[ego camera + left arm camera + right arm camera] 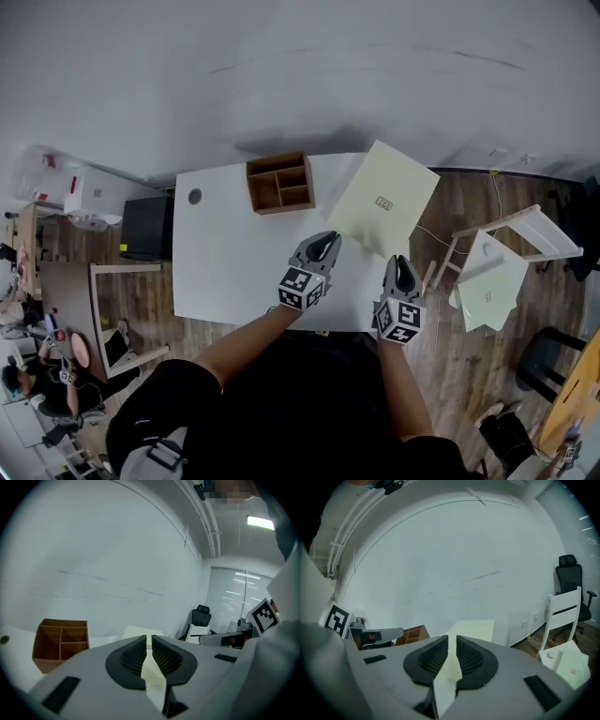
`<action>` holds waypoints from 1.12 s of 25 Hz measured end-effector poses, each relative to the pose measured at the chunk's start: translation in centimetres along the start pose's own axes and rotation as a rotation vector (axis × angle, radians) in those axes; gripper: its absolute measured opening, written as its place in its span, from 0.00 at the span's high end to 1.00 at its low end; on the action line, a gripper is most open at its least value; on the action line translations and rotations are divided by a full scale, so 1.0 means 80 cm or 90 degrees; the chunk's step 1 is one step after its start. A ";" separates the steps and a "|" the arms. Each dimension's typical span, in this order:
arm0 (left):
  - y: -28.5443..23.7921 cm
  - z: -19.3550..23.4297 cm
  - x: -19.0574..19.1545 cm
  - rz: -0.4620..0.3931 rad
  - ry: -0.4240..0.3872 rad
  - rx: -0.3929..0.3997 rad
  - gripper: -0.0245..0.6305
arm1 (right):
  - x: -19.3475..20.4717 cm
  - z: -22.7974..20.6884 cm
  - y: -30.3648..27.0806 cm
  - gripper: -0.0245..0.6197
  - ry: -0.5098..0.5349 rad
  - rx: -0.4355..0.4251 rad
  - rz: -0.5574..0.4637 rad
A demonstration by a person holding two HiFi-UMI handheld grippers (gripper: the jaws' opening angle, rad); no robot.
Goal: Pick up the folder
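Wooden divided box [280, 183] on white table [225, 253], black cabinet [147, 228] beside table

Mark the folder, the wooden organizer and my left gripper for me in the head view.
folder [382, 214]: head view, middle of its pale cover.
wooden organizer [252, 186]: head view, its left wall.
left gripper [328, 241]: head view, between its closed fingertips.

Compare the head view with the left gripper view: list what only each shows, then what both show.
Only the head view: the person's forearms, a black cabinet left of the table, and the wooden floor. Only the left gripper view: a black office chair, window blinds and a lit ceiling light. Both: the left claw, shut and empty, the wooden organizer, and the pale folder on the white table.
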State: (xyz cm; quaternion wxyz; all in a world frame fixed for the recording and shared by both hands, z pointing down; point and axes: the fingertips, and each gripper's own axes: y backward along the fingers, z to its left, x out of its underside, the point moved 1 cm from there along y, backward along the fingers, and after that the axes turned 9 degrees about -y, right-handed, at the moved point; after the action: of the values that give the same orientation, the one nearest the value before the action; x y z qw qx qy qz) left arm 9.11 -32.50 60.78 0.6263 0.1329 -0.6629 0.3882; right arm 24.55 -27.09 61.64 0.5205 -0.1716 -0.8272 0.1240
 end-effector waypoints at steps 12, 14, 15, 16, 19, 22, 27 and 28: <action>-0.083 0.045 0.048 0.074 0.044 0.031 0.70 | 0.018 -0.054 -0.070 0.65 -0.028 0.049 0.081; -0.096 0.051 0.061 0.090 0.058 0.035 0.67 | 0.028 -0.063 -0.080 0.61 -0.028 0.057 0.102; -0.103 0.055 0.067 0.100 0.064 0.037 0.65 | 0.033 -0.067 -0.085 0.60 -0.029 0.060 0.112; -0.110 0.057 0.073 0.111 0.070 0.041 0.63 | 0.039 -0.071 -0.090 0.59 -0.033 0.062 0.122; -0.130 0.065 0.087 0.145 0.071 0.051 0.56 | 0.054 -0.080 -0.103 0.56 -0.057 0.063 0.147; -0.147 0.078 0.095 0.163 0.060 0.043 0.54 | 0.069 -0.088 -0.115 0.54 -0.074 0.067 0.168; -0.167 0.091 0.118 0.213 0.095 0.052 0.51 | 0.082 -0.100 -0.120 0.52 -0.123 0.087 0.183; -0.169 0.094 0.124 0.226 0.106 0.056 0.50 | 0.085 -0.101 -0.122 0.52 -0.131 0.089 0.187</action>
State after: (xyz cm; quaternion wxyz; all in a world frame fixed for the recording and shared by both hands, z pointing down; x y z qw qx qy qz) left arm 10.85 -43.50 75.40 0.5942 0.0082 -0.6043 0.5307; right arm 27.63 -32.98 74.41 0.4204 -0.2405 -0.8314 0.2724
